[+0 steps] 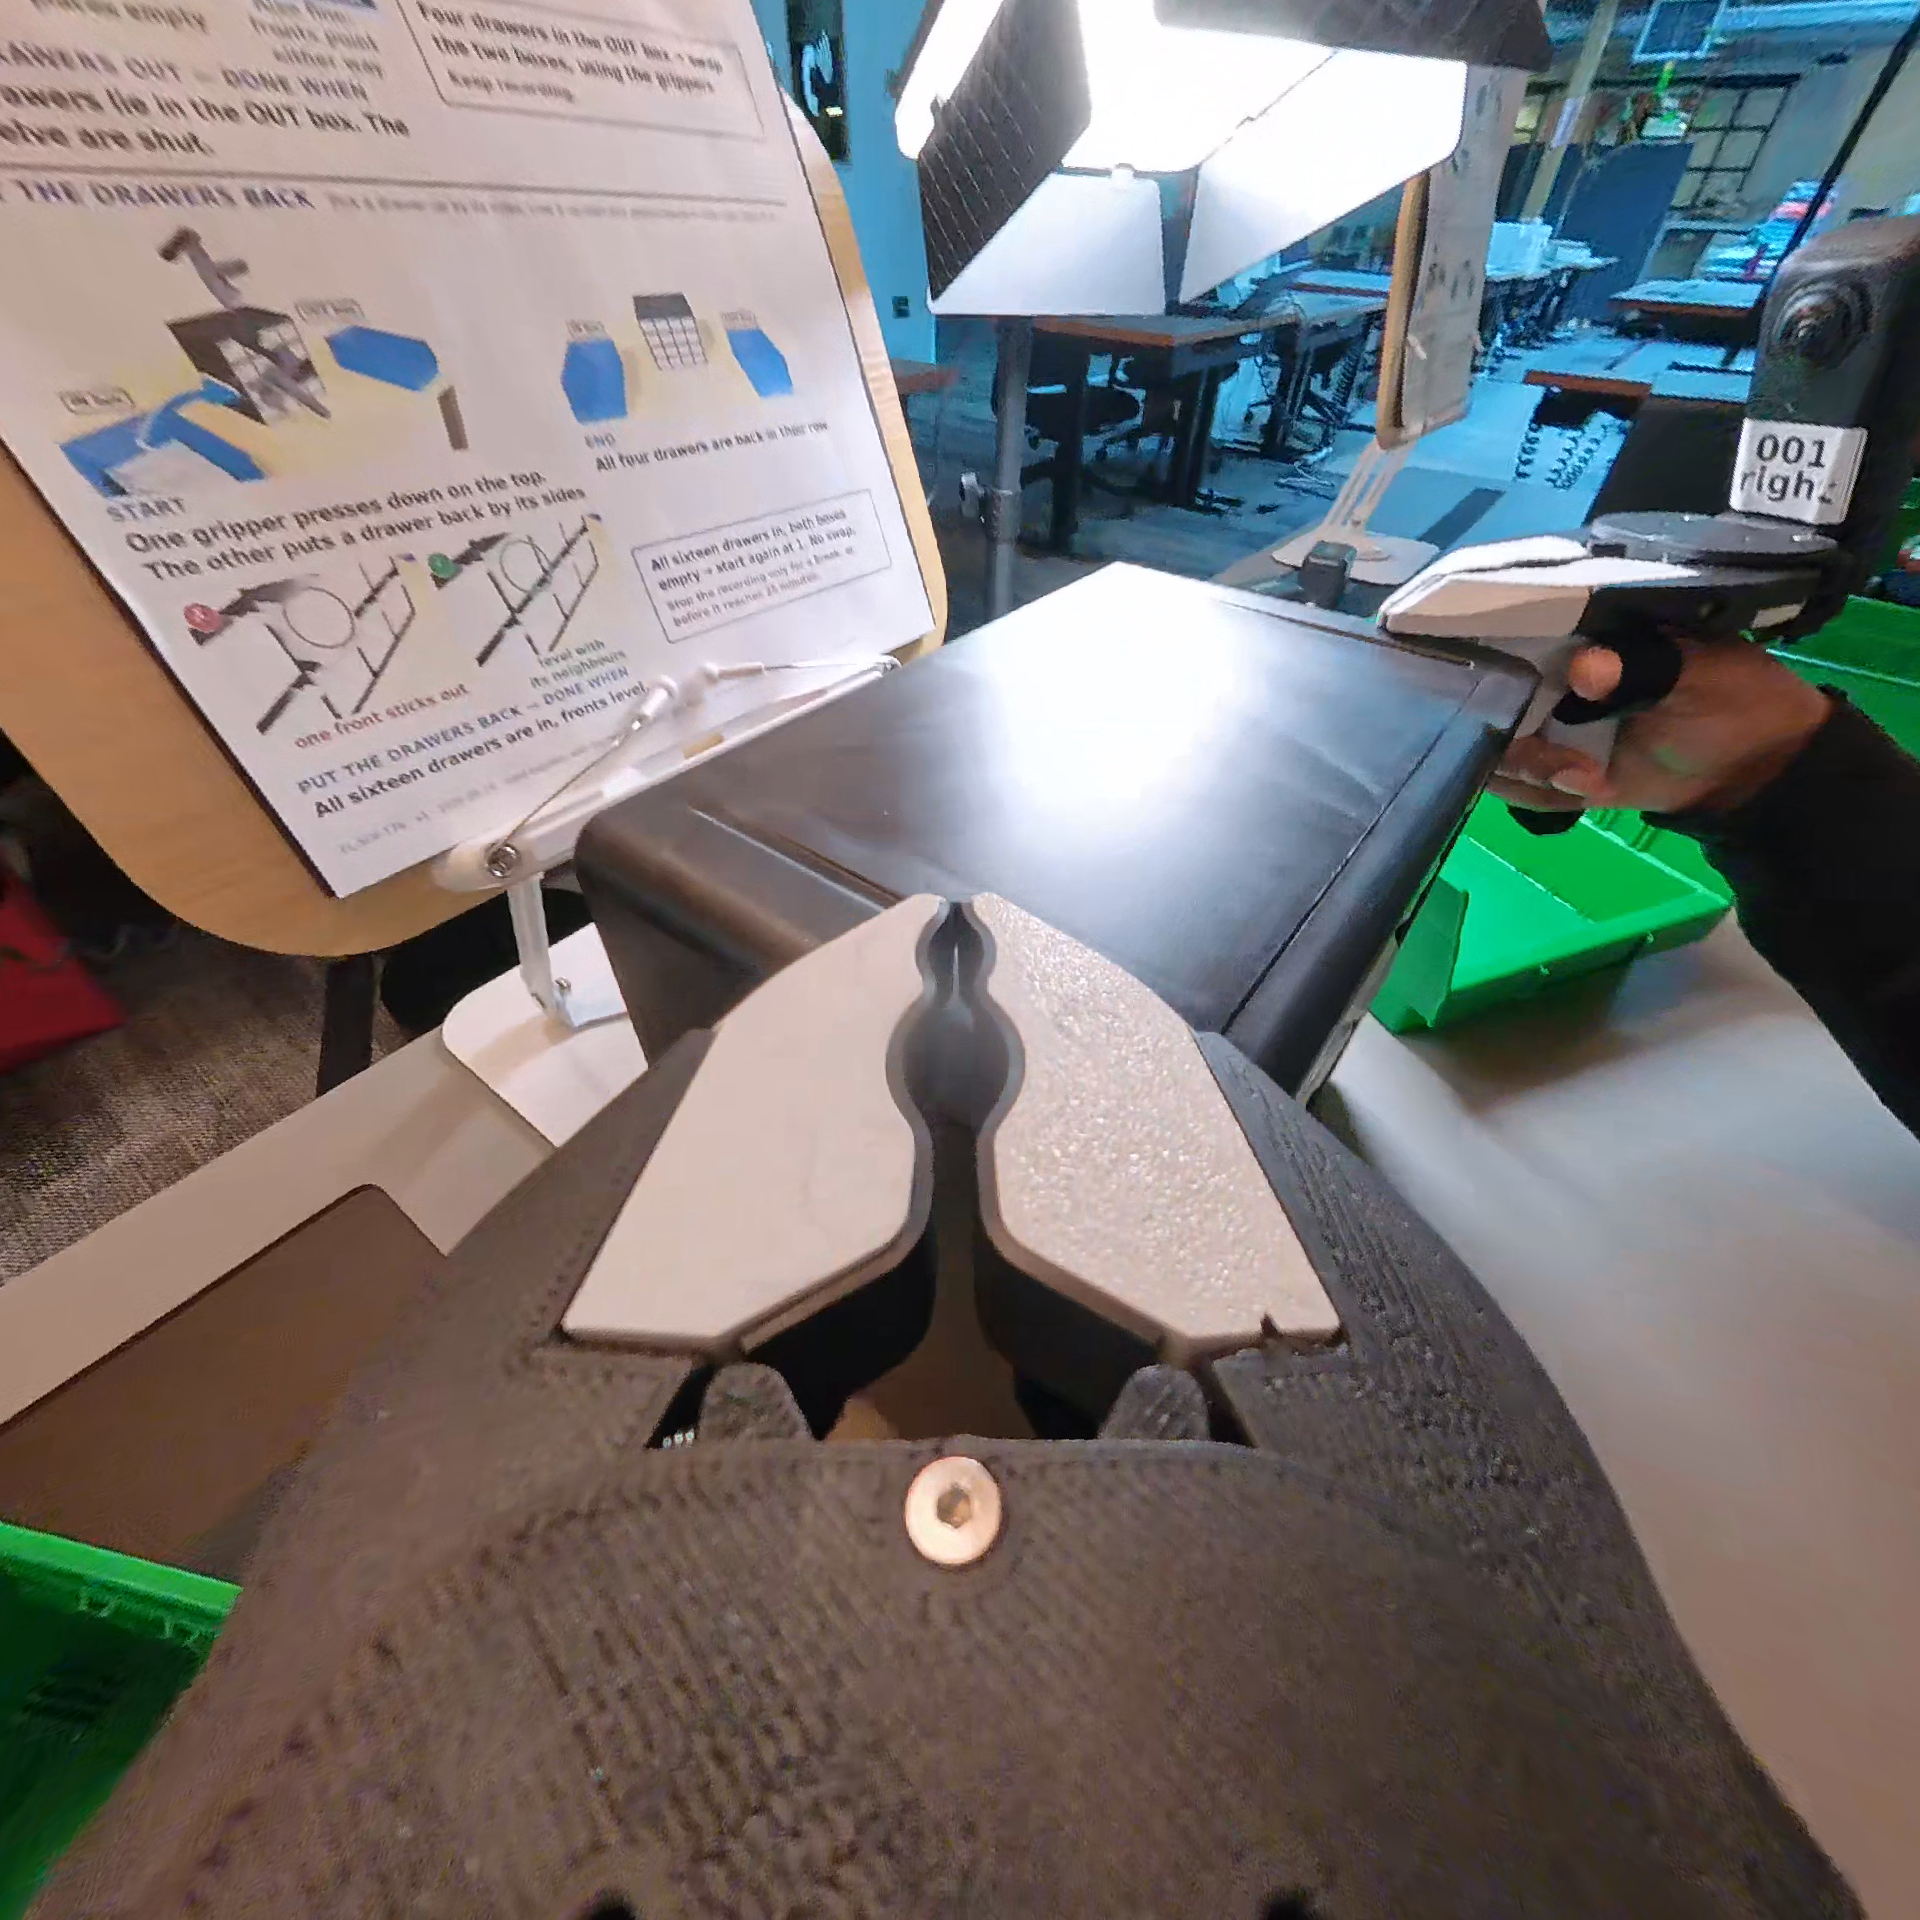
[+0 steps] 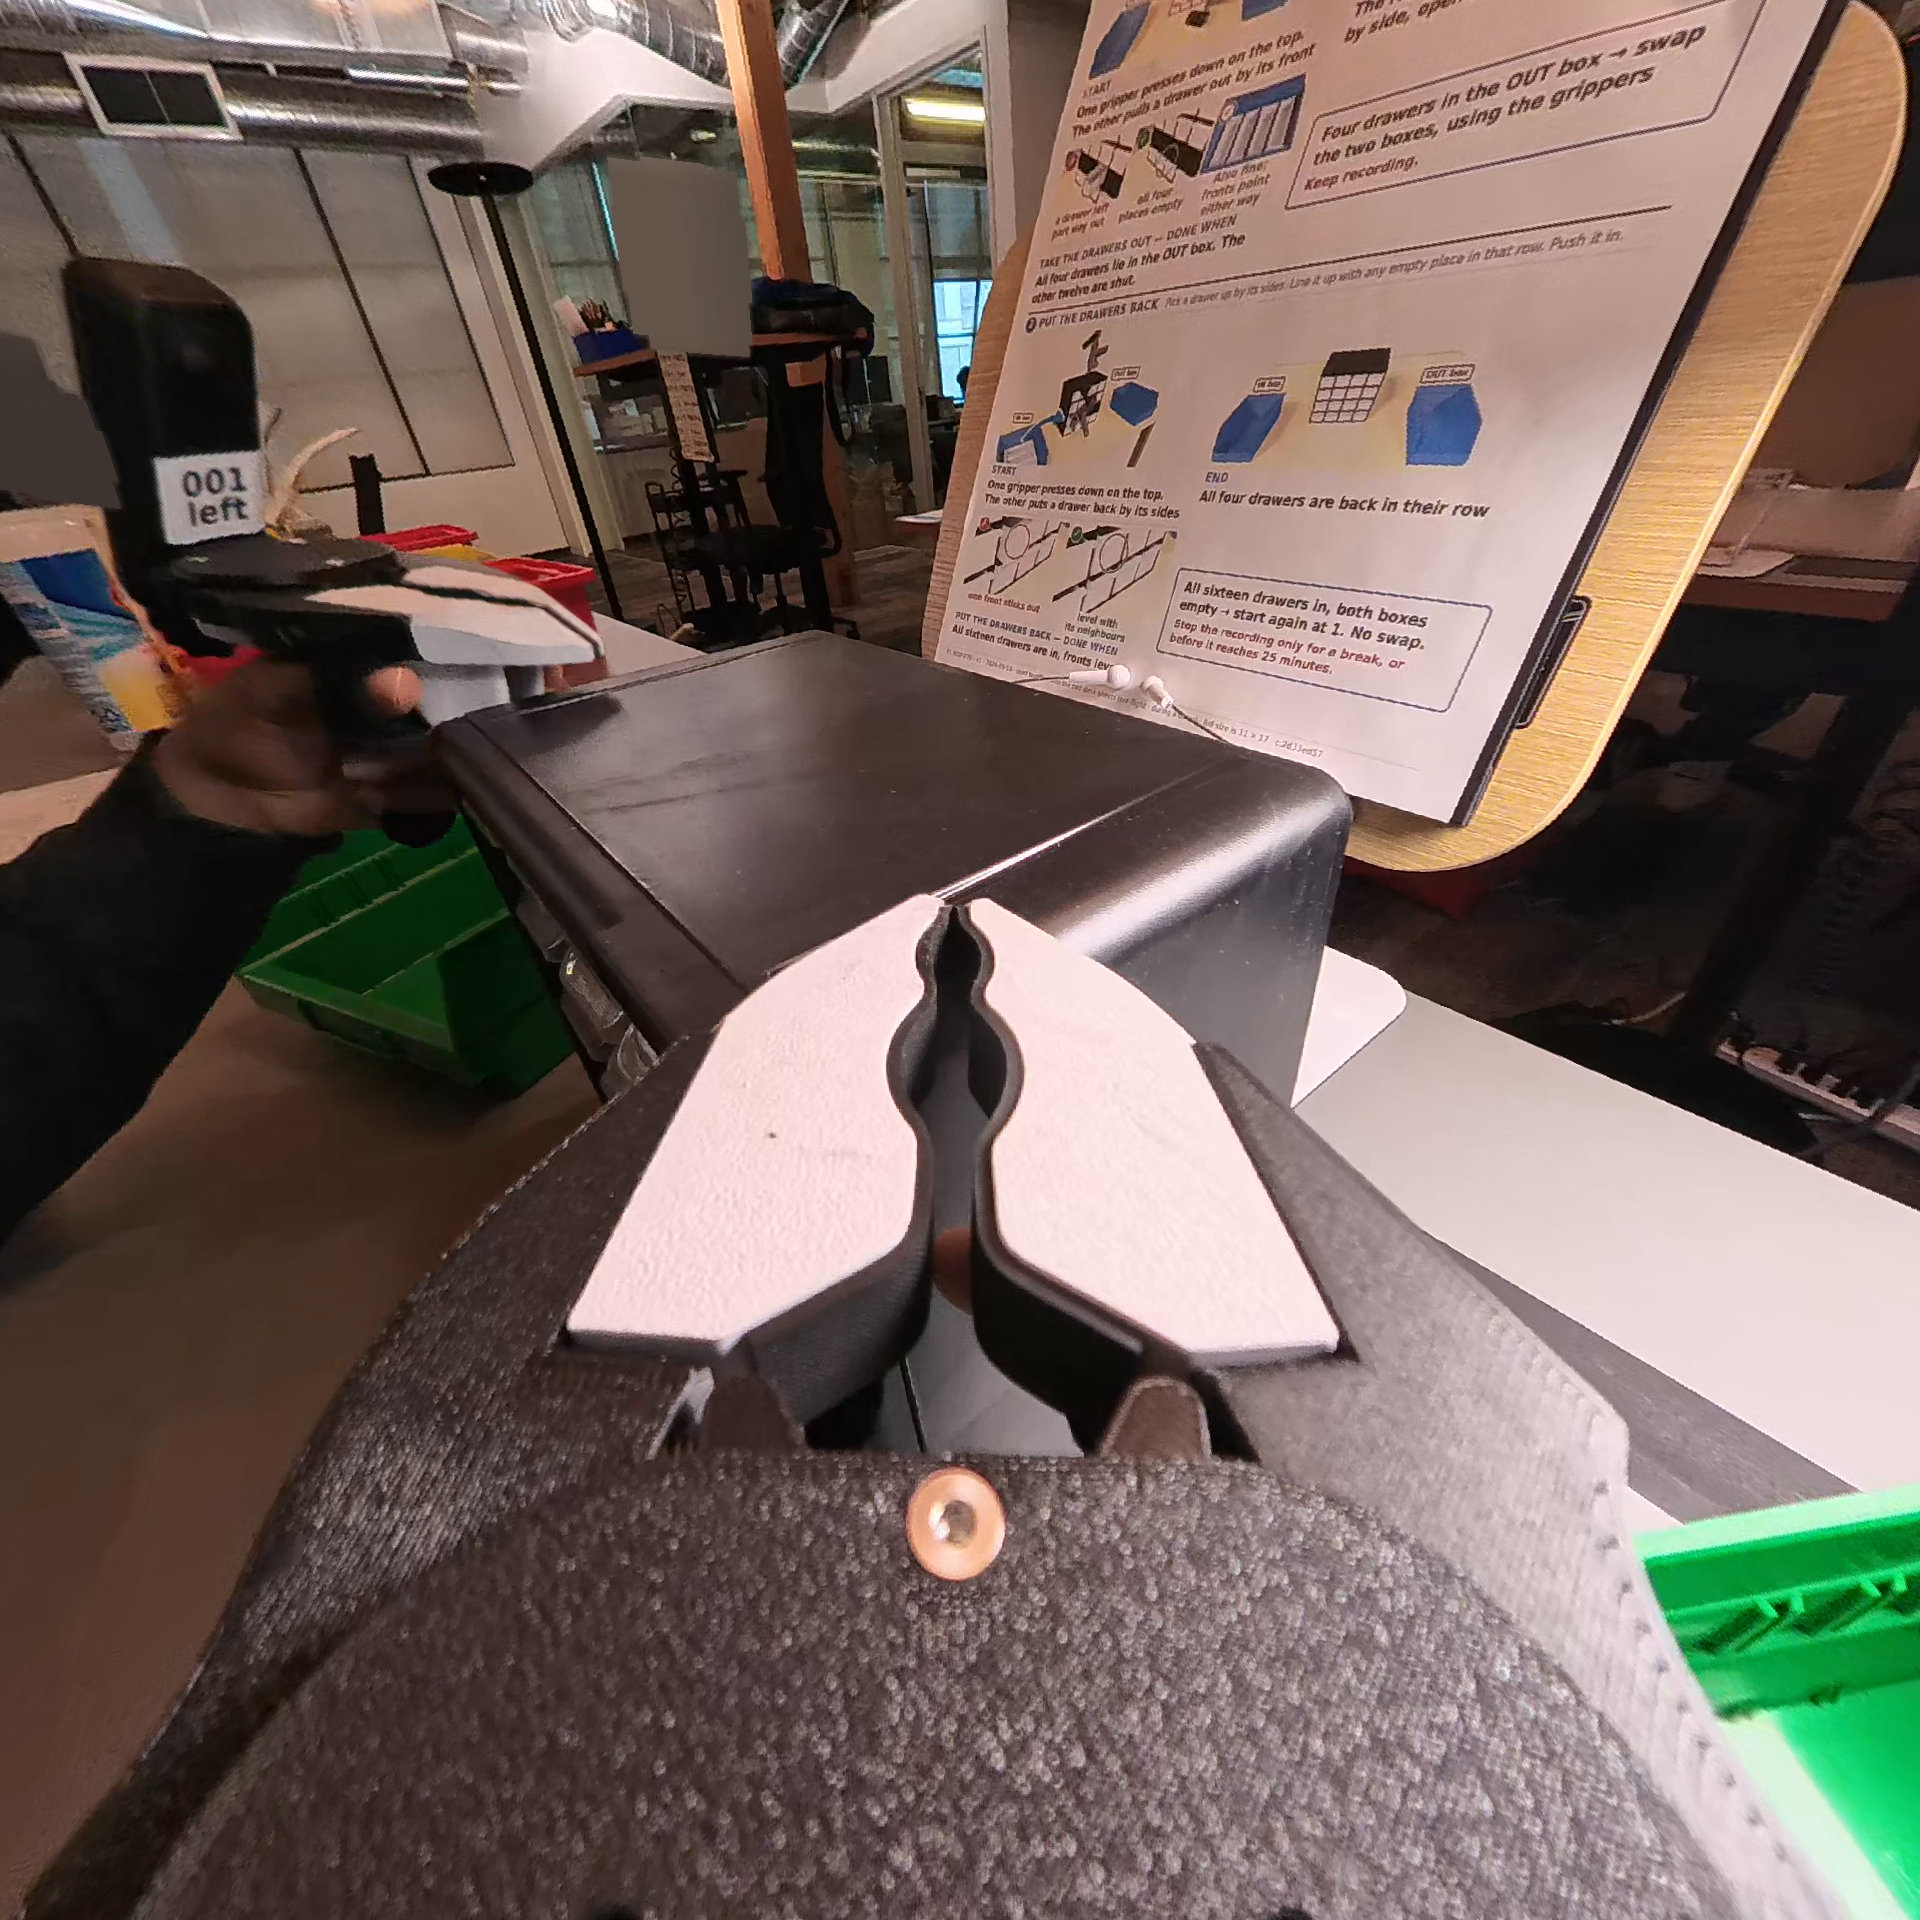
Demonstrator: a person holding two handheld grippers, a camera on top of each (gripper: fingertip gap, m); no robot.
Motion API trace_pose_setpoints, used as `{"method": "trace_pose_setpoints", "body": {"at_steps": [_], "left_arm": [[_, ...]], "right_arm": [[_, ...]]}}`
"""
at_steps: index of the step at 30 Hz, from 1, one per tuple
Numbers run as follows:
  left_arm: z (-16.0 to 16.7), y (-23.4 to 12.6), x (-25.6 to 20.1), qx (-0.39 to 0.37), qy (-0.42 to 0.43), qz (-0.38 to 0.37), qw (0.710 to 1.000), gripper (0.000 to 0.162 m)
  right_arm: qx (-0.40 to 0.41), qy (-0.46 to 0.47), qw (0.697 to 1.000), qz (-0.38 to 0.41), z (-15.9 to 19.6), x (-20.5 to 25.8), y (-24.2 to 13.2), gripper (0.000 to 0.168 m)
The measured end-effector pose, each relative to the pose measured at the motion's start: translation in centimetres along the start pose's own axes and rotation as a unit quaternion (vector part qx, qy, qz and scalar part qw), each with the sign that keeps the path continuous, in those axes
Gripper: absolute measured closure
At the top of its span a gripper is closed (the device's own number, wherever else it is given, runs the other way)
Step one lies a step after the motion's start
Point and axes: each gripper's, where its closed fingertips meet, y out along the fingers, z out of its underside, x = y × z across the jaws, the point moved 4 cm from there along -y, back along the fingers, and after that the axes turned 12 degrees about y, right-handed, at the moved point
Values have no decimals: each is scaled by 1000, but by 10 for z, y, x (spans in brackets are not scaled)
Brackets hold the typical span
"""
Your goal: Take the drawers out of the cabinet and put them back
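The black cabinet (image 1: 1091,748) stands on the table, and I see its flat top from both ends; it also shows in the right wrist view (image 2: 831,779). My left gripper (image 1: 954,906) is shut, its fingertips together over one end of the cabinet top. My right gripper (image 2: 954,906) is shut too, over the opposite end. Each shows in the other's view: the right gripper (image 1: 1397,621) at the far corner of the top, the left gripper (image 2: 592,646) at the far left edge. A few clear drawer fronts (image 2: 592,1003) show below the cabinet's front edge.
A green bin (image 1: 1538,925) sits on the table beside the cabinet, and another green bin (image 1: 83,1662) lies at the near left; both show in the right wrist view (image 2: 395,956) (image 2: 1808,1621). An instruction board (image 1: 416,416) on a white stand rises behind the cabinet.
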Motion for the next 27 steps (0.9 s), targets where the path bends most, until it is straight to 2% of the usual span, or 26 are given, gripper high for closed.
{"method": "trace_pose_setpoints", "body": {"at_steps": [4, 8, 12, 14, 17, 22, 24, 27], "left_arm": [[10, 1, 1, 12, -8, 9, 1000, 162], [10, 0, 1, 8, -10, 7, 1000, 162], [9, -1, 0, 20, 16, -10, 1000, 162], [9, -1, -1, 25, 27, -18, 999, 162], [9, 0, 0, 31, 36, -31, 998, 162], [8, -1, -1, 40, 52, -60, 996, 162], [8, -1, -1, 43, 61, -71, 995, 162], [8, -1, -1, 48, 69, -76, 994, 162]], "right_arm": [[9, -19, 1000, 18, -1, 1, 0, 168], [14, -95, 993, 74, -12, 14, -2, 167], [-63, -145, 986, 60, -46, 70, -9, 166], [-59, -185, 980, 45, -45, 105, -1, 166], [6, -278, 960, 28, -13, 148, 29, 163], [190, -340, 921, -1, 99, 165, 95, 155], [209, -374, 904, 15, 129, 162, 111, 152], [182, -461, 865, 83, 143, 151, 125, 147]]}}
